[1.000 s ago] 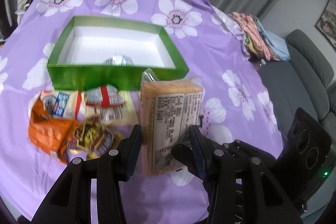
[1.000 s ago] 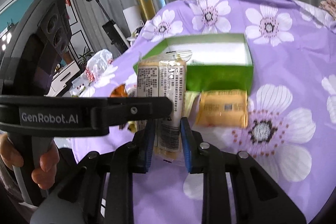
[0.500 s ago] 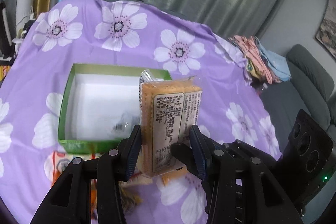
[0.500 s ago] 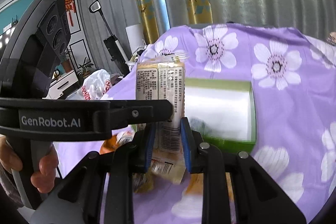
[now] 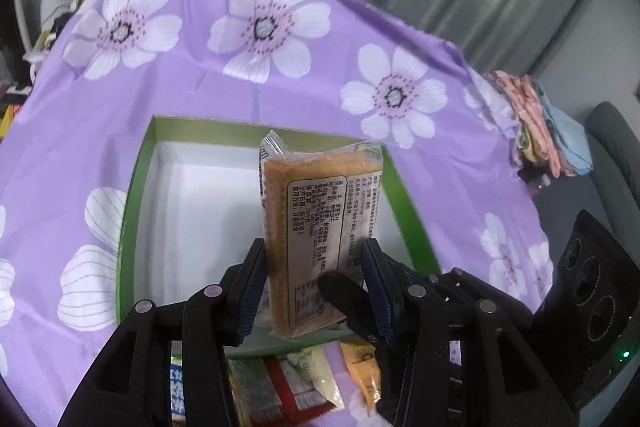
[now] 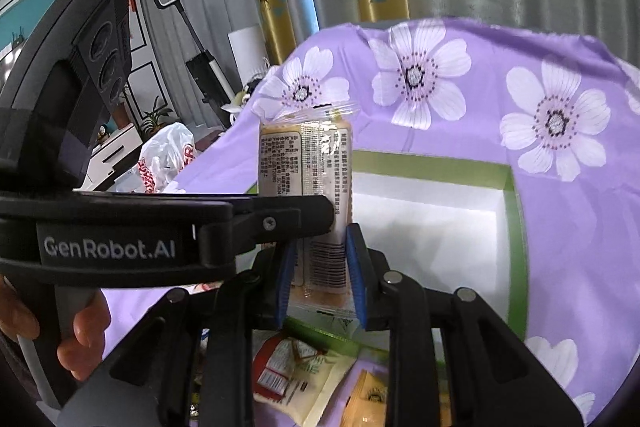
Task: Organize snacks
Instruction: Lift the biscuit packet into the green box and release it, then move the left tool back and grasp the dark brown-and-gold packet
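Both grippers, left [image 5: 312, 283] and right [image 6: 320, 271], clamped on one biscuit packet [image 5: 320, 223] above the green box [image 5: 132, 195]. Lower level, well inside the rim, before releasing.

The box [image 5: 136, 211] sits on the tablecloth [image 5: 192, 75]. Loose snack packets [image 5: 280, 383] lie on the cloth just near of the box. A biscuit pack [image 5: 316, 227] is over the box's near right part.

The biscuit packet [image 5: 320, 239] hides part of the green box [image 5: 136, 211], including its floor and far right wall. Its label print is too small to read. Near the bottom edge, loose snack packets [image 5: 280, 391] sit mostly behind the left gripper [image 5: 312, 291]. From the right gripper [image 6: 320, 267], the other tool's arm covers the packet's middle.
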Motion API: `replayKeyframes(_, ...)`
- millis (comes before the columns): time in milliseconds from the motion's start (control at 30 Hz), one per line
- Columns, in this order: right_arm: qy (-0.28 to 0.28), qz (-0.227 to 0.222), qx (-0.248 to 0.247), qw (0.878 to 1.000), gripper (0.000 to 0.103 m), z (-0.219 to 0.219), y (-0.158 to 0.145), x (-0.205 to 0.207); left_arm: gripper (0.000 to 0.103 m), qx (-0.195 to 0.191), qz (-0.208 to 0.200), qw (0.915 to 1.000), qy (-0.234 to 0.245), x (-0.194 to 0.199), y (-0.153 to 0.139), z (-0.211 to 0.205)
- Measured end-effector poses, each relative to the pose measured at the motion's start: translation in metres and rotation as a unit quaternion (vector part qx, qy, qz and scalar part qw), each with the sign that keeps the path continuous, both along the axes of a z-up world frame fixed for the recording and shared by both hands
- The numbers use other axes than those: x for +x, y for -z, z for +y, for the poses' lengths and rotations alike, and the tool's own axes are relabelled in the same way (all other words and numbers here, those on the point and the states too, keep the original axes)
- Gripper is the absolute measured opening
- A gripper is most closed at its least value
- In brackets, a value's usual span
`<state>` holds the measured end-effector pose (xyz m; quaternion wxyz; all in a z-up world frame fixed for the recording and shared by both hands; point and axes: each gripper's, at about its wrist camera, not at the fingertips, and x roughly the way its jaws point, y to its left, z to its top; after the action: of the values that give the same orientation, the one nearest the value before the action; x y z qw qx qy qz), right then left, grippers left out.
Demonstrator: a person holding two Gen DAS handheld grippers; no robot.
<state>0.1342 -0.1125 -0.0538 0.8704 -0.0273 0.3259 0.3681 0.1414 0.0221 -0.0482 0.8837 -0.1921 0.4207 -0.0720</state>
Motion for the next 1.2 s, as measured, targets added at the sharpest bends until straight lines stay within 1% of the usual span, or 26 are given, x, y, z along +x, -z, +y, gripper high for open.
replayKeyframes(67, 0.005, 0.012, -0.005, 1.000, 0.037, 0.004, 0.007, 0.008, 0.046, 0.006, 0.007, 1.0000, -0.001, 0.004, 0.006, 0.000)
replayKeyframes(100, 0.009, 0.019, -0.006, 1.000, 0.040, 0.005, 0.011, 0.012, 0.049, 0.016, 0.014, 0.9998, -0.005, 0.005, 0.010, 0.001)
replayKeyframes(133, 0.015, 0.025, -0.010, 1.000, 0.044, 0.006, 0.015, 0.014, 0.052, 0.018, 0.017, 0.9997, -0.008, 0.006, 0.011, 0.002)
replayKeyframes(200, 0.030, 0.030, -0.014, 0.999, 0.046, 0.003, 0.019, 0.015, 0.069, 0.011, 0.019, 0.9997, -0.014, 0.003, 0.012, 0.008)
replayKeyframes(233, 0.035, 0.031, -0.014, 0.999, 0.047, -0.001, 0.020, 0.014, 0.072, 0.009, 0.017, 0.9996, -0.019, 0.000, 0.011, 0.012)
replayKeyframes(400, 0.057, 0.030, -0.010, 0.998, 0.051, -0.026, 0.014, 0.004, 0.075, 0.005, 0.011, 0.9994, -0.031, -0.017, 0.002, 0.026)
replayKeyframes(433, 0.060, 0.029, -0.011, 0.998, 0.053, -0.032, 0.013, 0.001, 0.079, 0.003, 0.009, 0.9994, -0.032, -0.022, 0.001, 0.028)
replayKeyframes(467, 0.063, 0.027, -0.010, 0.998, 0.055, -0.038, 0.011, -0.004, 0.080, 0.004, 0.007, 0.9994, -0.034, -0.028, -0.001, 0.031)
replayKeyframes(533, 0.070, 0.024, -0.009, 0.997, 0.057, -0.049, 0.008, -0.012, 0.081, 0.008, 0.004, 0.9992, -0.039, -0.039, -0.003, 0.034)
replayKeyframes(667, 0.080, 0.027, -0.008, 0.996, 0.059, -0.066, 0.005, -0.030, 0.081, 0.005, 0.003, 0.9986, -0.052, -0.064, -0.006, 0.042)
replayKeyframes(867, 0.072, 0.030, -0.021, 0.997, 0.060, -0.076, 0.008, -0.062, 0.081, 0.013, 0.001, 0.9972, -0.073, -0.104, -0.006, 0.055)
replayKeyframes(1000, 0.066, 0.045, -0.021, 0.997, 0.061, -0.078, 0.018, -0.082, 0.081, 0.011, 0.006, 0.9972, -0.074, -0.122, -0.001, 0.057)
replayKeyframes(1200, 0.049, 0.057, -0.030, 0.997, 0.061, -0.071, 0.026, -0.103, 0.081, 0.014, 0.017, 0.9979, -0.060, -0.144, 0.011, 0.046)
